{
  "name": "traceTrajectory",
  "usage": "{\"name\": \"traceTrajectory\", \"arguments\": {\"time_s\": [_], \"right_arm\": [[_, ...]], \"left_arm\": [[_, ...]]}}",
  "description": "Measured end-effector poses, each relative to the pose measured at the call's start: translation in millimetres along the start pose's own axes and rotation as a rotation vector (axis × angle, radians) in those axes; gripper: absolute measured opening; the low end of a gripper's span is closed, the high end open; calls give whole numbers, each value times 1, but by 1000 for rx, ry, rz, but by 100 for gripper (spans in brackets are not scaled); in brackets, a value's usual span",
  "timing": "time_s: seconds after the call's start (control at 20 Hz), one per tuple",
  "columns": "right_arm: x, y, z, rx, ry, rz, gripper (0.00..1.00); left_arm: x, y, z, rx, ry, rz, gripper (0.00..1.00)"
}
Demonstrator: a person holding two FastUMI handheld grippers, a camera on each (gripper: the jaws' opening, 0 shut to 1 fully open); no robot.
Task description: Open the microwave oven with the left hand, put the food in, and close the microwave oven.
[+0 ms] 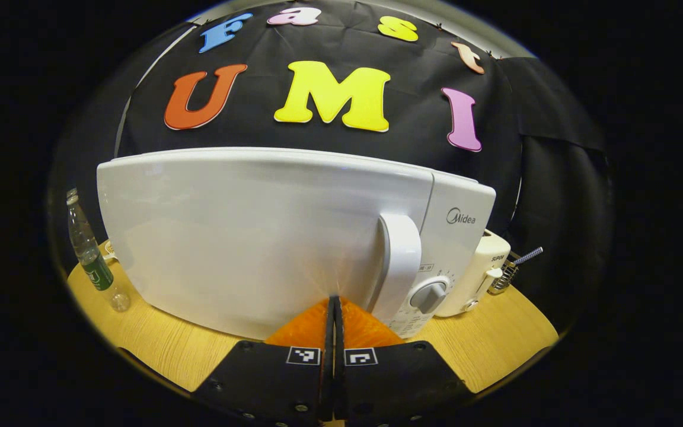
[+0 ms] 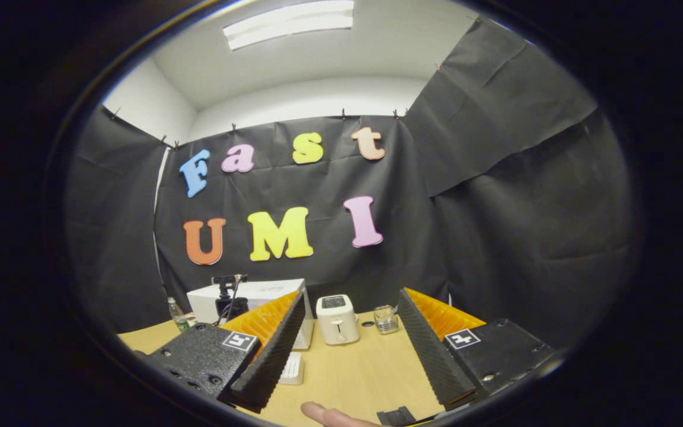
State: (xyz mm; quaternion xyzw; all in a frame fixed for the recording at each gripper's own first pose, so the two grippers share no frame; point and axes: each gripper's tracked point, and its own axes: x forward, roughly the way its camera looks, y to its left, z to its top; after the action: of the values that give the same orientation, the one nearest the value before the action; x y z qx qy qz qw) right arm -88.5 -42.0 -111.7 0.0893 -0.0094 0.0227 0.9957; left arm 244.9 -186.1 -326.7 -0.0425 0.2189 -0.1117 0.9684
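White microwave (image 1: 270,237), door closed; left gripper (image 1: 334,308) fingers pressed together beside handle (image 1: 399,261), likely to slip off; right gripper (image 2: 347,350) spread, empty.

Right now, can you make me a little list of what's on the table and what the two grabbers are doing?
microwave: white, door closed, handle on its right side
left gripper: fingers shut together, tips close to the door near the handle
right gripper: fingers wide open, holding nothing
toaster: white, right of the microwave
bottle: clear, green label, left of the microwave
small glass: beside the toaster
table: light wood
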Motion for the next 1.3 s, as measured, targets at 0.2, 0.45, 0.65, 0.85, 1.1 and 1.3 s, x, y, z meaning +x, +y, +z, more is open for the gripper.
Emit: {"name": "traceTrajectory", "arguments": {"time_s": [0.2, 0.45, 0.65, 0.85, 1.1, 1.3], "right_arm": [[-9, 19, 7, -17, -6, 27, 100], [-13, 28, 12, -30, -9, 25, 100], [-12, 28, 16, -39, -13, 4, 100], [-11, 37, 17, -33, -15, 9, 100], [-6, 47, 14, -37, -3, 28, 100], [-7, 54, 18, -52, -5, 36, 90]], "left_arm": [[-41, 10, 4, 26, -7, 5, 0], [-126, 18, 46, 36, -129, -16, 0], [-197, 23, 76, 17, -195, -12, 0], [-265, 37, 94, 49, -286, 38, 0], [-336, 38, 96, 78, -321, 32, 0], [-383, 51, 96, -21, -375, 45, 92]]}}
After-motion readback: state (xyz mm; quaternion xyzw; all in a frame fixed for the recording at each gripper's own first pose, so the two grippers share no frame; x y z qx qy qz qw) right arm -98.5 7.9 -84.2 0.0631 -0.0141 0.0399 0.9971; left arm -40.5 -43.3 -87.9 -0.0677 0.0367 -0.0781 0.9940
